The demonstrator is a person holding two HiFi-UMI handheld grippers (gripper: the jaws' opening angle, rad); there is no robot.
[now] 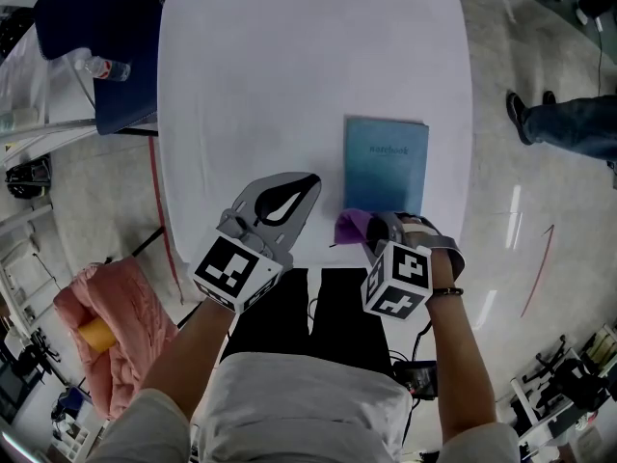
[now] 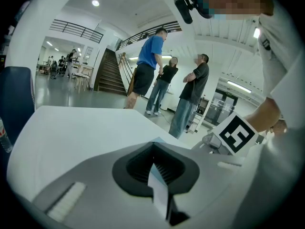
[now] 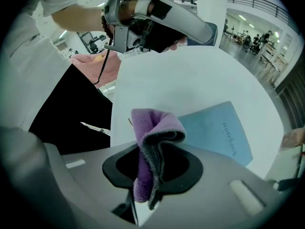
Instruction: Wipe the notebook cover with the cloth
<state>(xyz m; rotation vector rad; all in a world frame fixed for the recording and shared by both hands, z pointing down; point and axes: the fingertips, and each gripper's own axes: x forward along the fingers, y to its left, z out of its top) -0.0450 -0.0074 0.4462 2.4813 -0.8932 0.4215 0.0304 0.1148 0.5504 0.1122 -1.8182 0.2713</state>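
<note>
Cool overhead light is washing the white table nearly blank; a ceiling lamp is glaring at eleven o'clock in the left gripper view; fisheye distortion is bending and darkening every edge.

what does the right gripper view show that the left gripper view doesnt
Only the right gripper view shows the purple cloth pinched between its jaws, and the title printed on the blue notebook. Only the left gripper view shows three people standing near a staircase, with its own jaws closed on nothing. Both show the white table.
</note>
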